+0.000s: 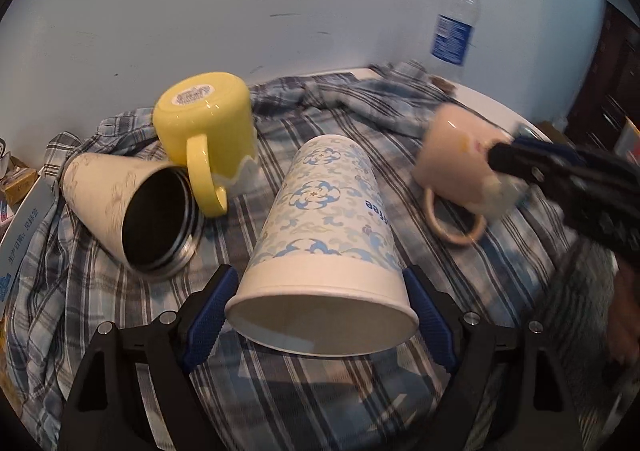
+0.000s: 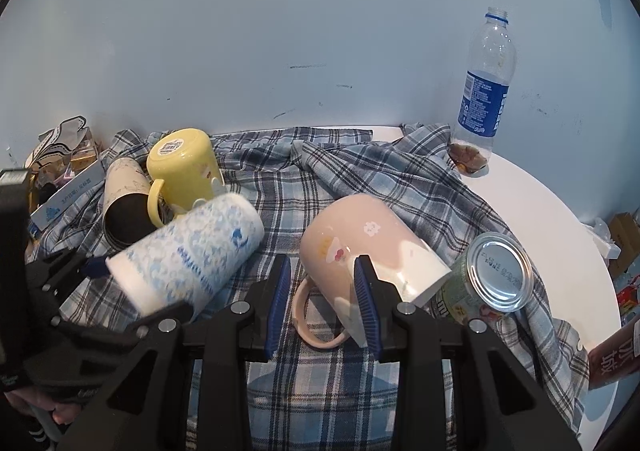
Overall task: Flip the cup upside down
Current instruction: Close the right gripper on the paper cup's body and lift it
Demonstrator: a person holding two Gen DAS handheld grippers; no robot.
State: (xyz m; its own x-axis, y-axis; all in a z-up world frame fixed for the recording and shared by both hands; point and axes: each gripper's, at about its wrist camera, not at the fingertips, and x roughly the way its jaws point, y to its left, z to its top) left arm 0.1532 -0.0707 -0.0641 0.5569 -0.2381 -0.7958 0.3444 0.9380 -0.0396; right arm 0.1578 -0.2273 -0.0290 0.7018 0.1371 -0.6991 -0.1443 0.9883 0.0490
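The left gripper (image 1: pixel 320 325) clamps the rim end of a blue-patterned paper cup (image 1: pixel 326 219), held tilted above the plaid cloth (image 1: pixel 304 375) with its base pointing away. The right gripper (image 2: pixel 323 303) pinches the wall of a glossy pink mug (image 2: pixel 360 247) near its mouth; the mug is tipped, handle hanging low.

Behind the paper cup, a cream tumbler (image 1: pixel 132 207) lies on its side, dark mouth open, touching an upturned yellow mug (image 1: pixel 208 131). Just right of the pink mug lies a tin can (image 2: pixel 486 279), and a clear bottle (image 2: pixel 484 91) stands by the wall (image 2: pixel 280 31).

The rumpled cloth leaves the white table (image 2: pixel 560 227) bare along its curved right edge.
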